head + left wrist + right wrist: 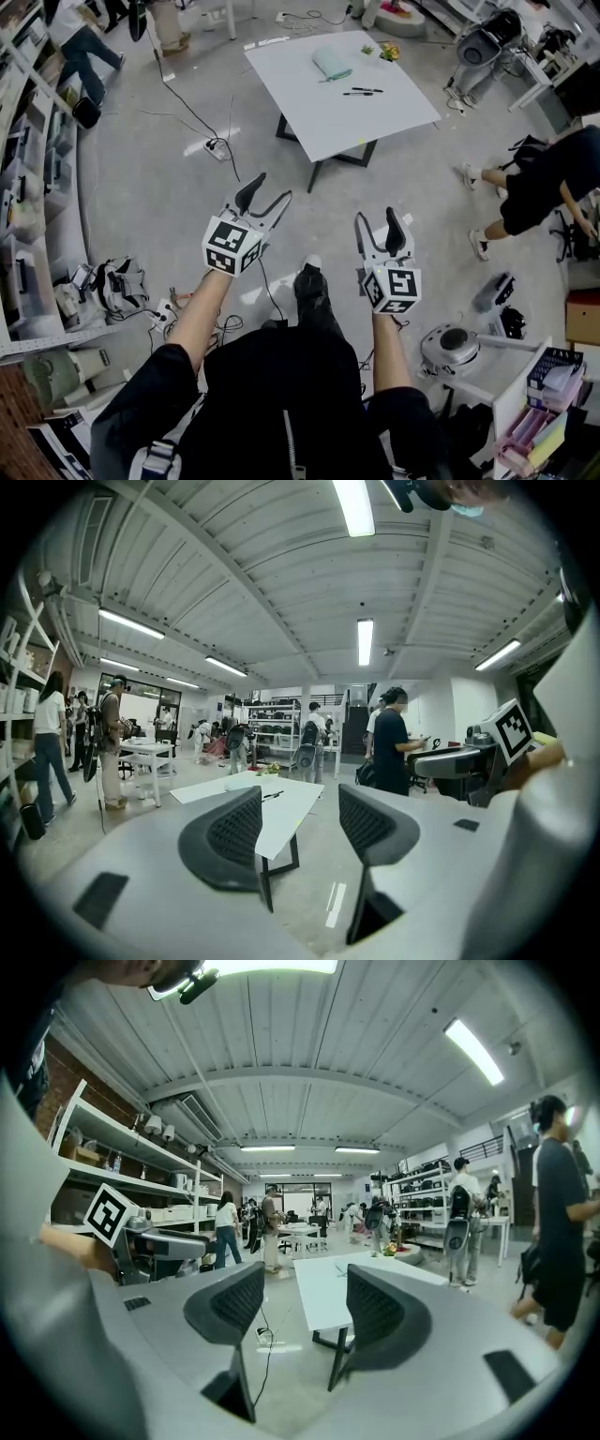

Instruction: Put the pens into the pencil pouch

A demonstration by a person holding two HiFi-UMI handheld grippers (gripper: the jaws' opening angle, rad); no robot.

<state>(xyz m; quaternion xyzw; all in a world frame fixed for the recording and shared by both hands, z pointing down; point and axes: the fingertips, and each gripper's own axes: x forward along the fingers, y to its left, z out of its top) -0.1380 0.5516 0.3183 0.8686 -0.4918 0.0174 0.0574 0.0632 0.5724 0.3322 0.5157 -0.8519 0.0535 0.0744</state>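
Grey workshop flooring [141,187] is surrounding a white table [337,117], which is standing well ahead of the operator. The pencil pouch [332,64] (pale green) is lying near the table's far edge. Two pens [359,94] are lying near it, closer to the table's middle. The left gripper [270,189] and right gripper [377,217] are hovering over the floor, well apart from the table. Both sets of jaws are standing released, with nothing between them. A bystander [539,183] is standing to the table's right.
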